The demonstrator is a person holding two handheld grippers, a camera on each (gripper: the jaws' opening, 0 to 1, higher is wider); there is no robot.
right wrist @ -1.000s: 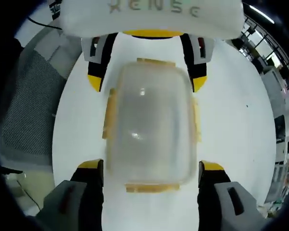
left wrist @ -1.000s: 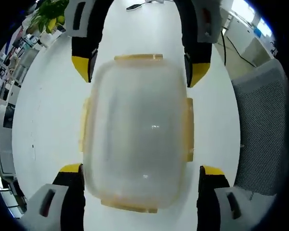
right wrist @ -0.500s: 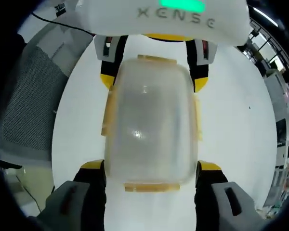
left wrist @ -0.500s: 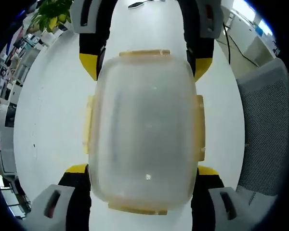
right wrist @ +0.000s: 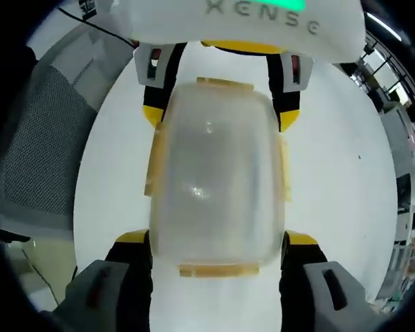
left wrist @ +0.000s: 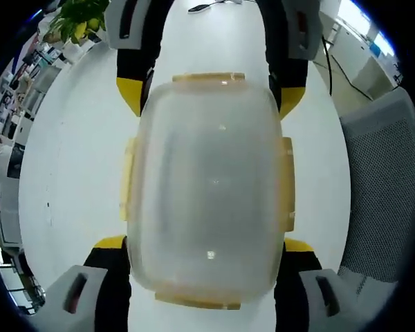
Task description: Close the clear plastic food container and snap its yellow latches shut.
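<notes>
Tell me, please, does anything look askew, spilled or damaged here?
Nothing stands out. The clear plastic food container sits flat on the white table, lid square, nothing spilled. The left gripper and right gripper straddle its ends.

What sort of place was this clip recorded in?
Probably an office or lab workspace: a broad white table, a grey mesh office chair beside it, a green potted plant and cluttered shelves beyond it.
</notes>
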